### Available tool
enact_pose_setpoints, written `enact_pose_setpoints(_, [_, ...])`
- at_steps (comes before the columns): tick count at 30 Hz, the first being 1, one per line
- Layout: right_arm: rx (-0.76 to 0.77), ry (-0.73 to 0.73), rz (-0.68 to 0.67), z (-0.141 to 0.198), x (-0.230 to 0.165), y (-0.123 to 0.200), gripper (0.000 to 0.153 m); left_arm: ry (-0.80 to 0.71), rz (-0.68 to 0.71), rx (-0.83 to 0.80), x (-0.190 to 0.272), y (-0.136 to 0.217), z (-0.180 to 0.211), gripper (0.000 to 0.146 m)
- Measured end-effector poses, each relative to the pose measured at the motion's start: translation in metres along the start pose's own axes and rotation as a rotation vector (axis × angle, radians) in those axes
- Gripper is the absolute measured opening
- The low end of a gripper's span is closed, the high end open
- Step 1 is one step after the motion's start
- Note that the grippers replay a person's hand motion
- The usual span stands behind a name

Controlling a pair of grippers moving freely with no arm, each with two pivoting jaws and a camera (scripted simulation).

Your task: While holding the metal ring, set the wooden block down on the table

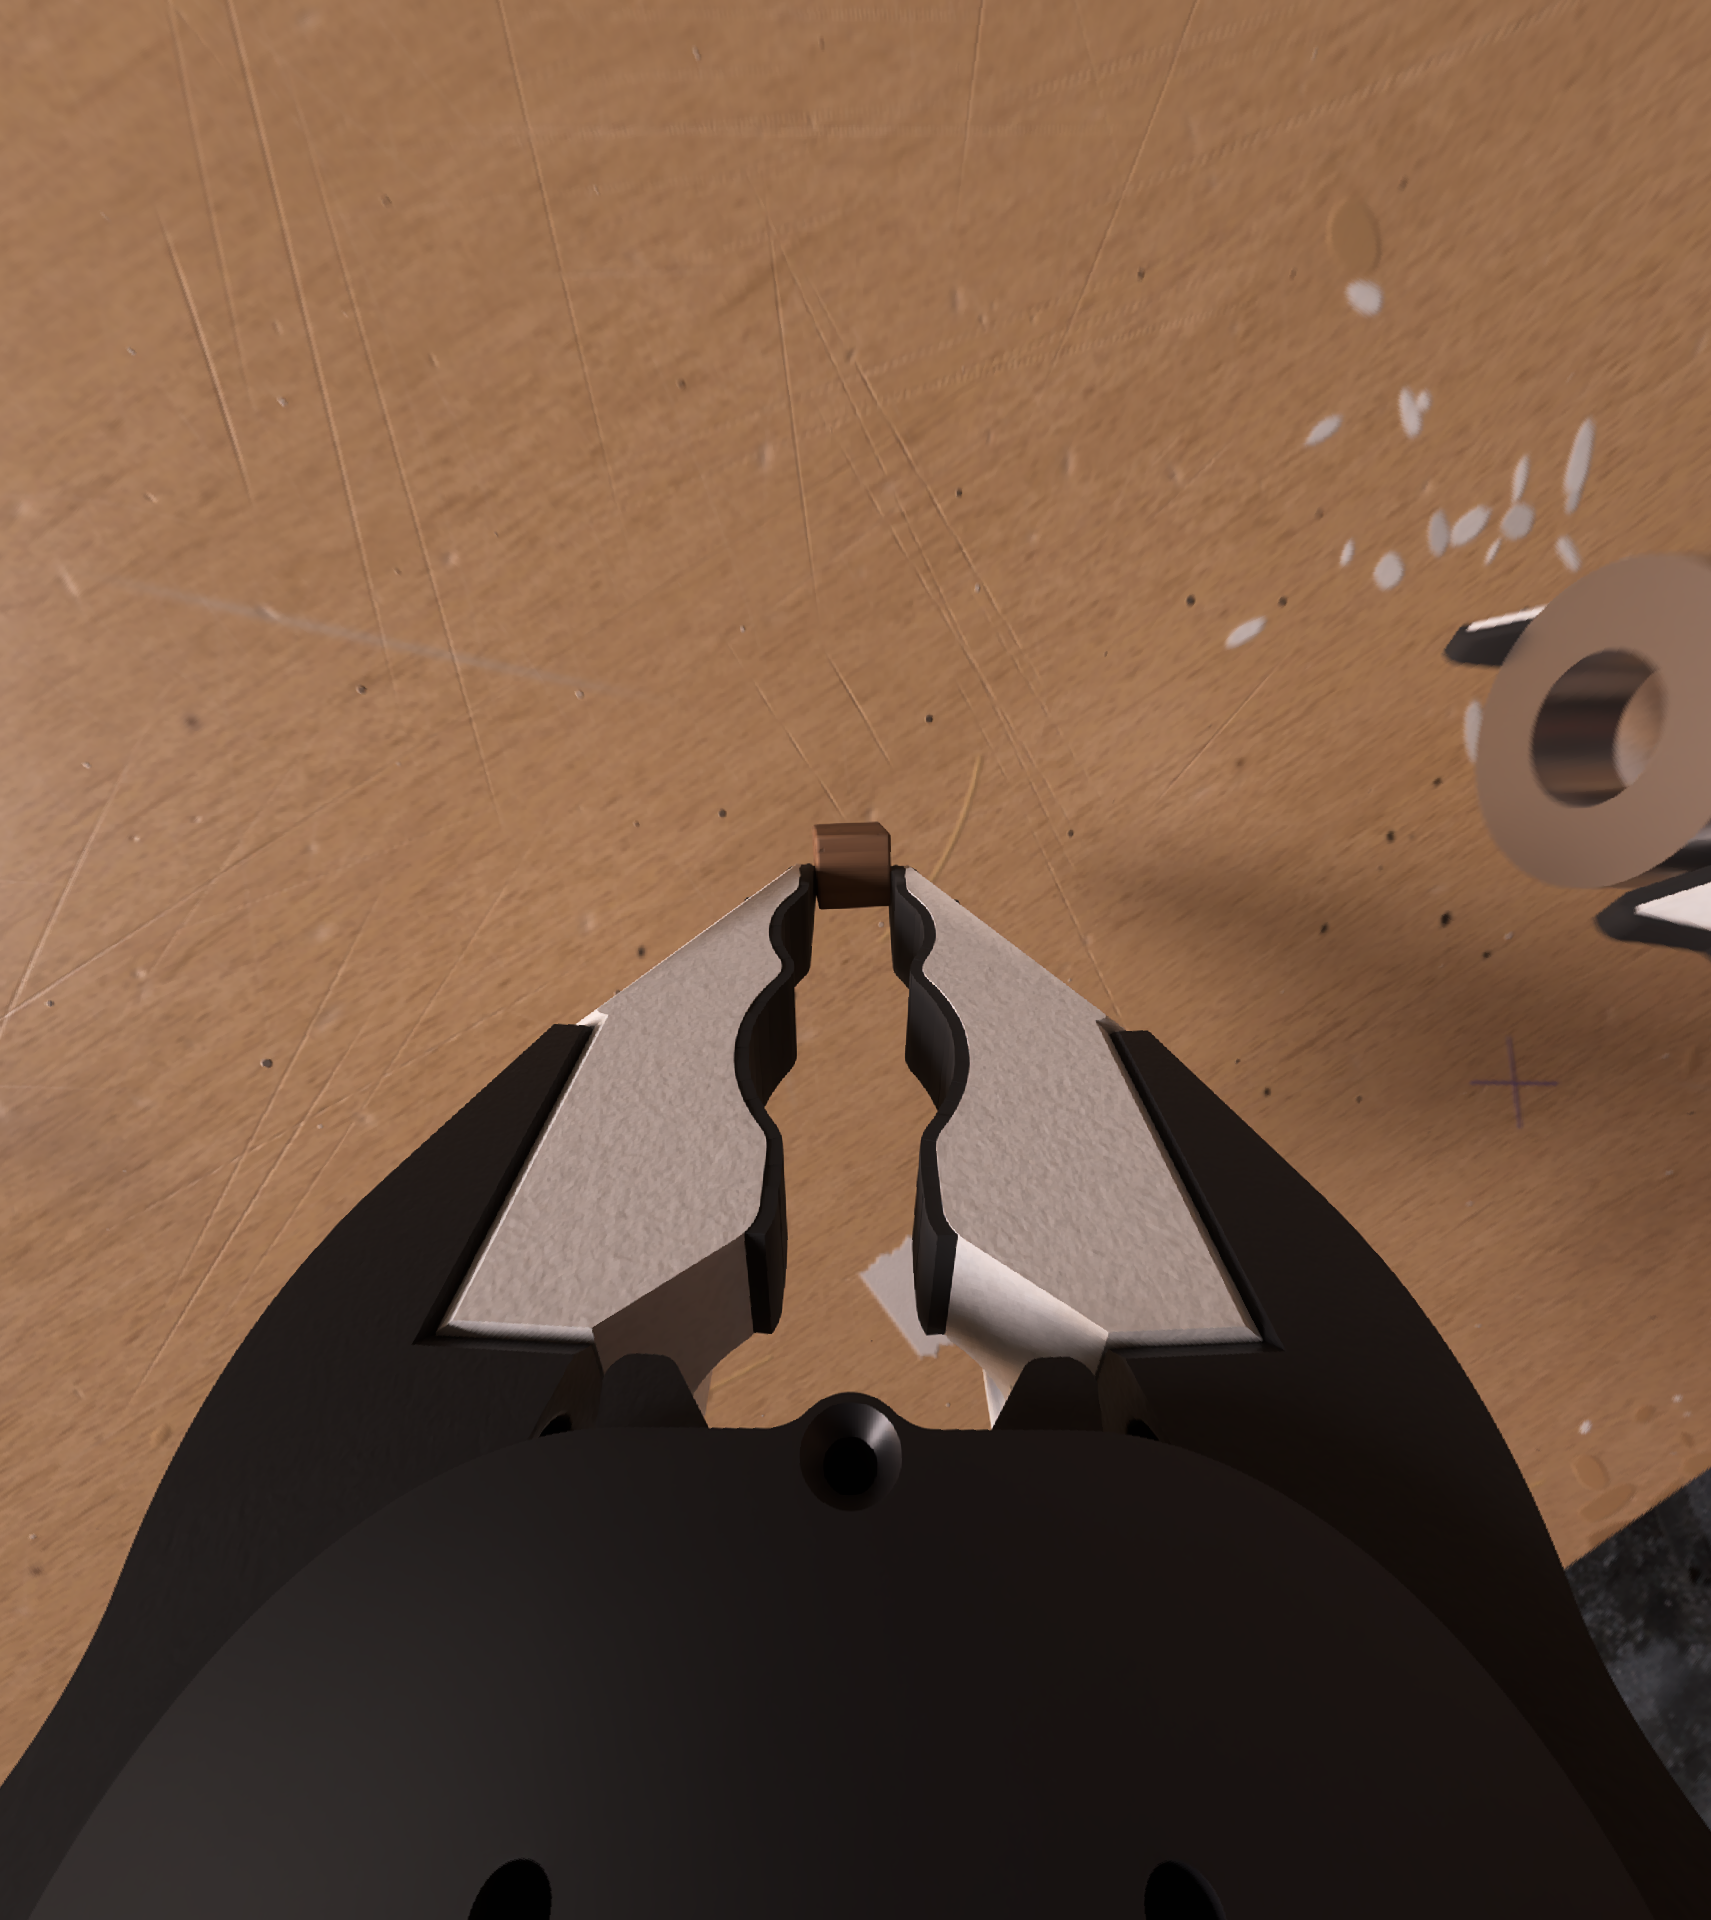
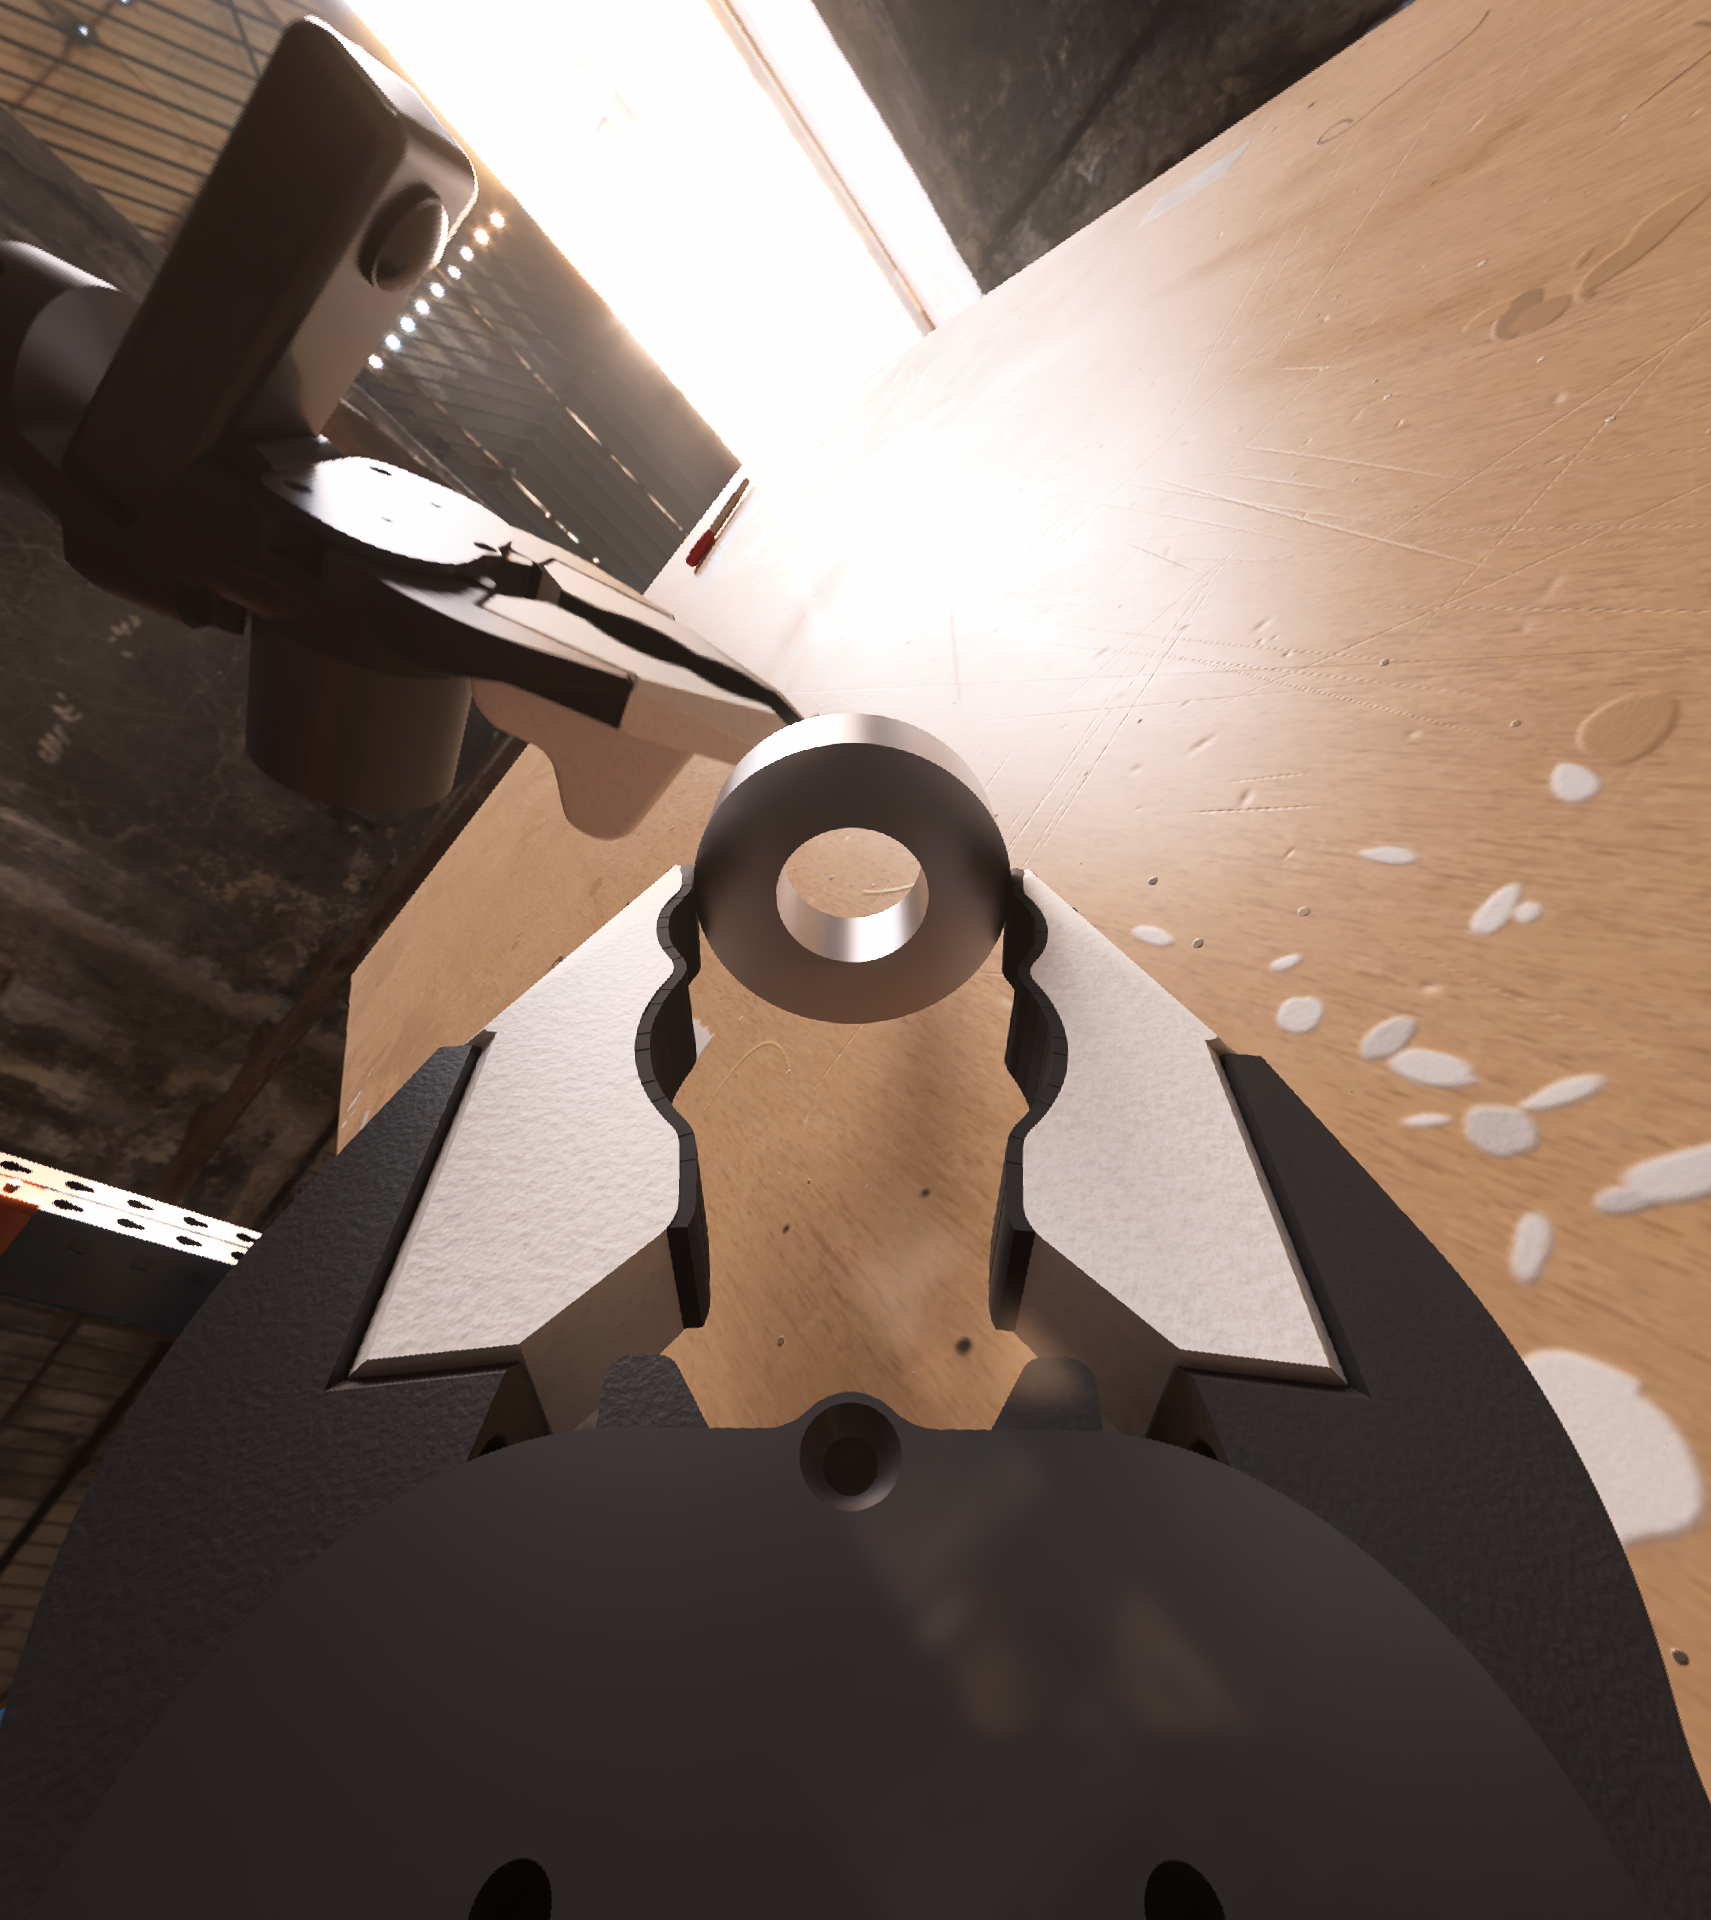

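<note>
Pinching small wooden block [image 1: 852,864] at its tips, left gripper [image 1: 852,883] over scratched table [image 1: 415,520]; right gripper [image 2: 851,904] clamps metal ring [image 2: 851,894], at 3 o'clock.

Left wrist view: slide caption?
Left gripper pinches wooden block above table; right gripper's metal ring alongside.
</note>
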State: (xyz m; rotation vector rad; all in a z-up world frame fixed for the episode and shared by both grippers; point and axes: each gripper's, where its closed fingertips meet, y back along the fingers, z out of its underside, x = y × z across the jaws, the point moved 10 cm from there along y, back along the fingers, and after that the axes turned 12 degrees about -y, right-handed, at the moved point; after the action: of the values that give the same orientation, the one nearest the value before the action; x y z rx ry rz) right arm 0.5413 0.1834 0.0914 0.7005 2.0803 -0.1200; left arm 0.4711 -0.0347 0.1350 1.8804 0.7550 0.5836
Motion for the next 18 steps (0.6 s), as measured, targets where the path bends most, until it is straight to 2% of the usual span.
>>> enact_pose_setpoints(8, [0.022,0.012,0.026,0.002,-0.001,0.002,0.059,-0.083,-0.007,-0.076,0.01,-0.019,0.006,0.014])
enact_pose_setpoints(18, [0.017,0.027,0.038,0.002,-0.002,0.001,0.059,-0.088,-0.004,-0.099,0.008,-0.025,0.015,0.014])
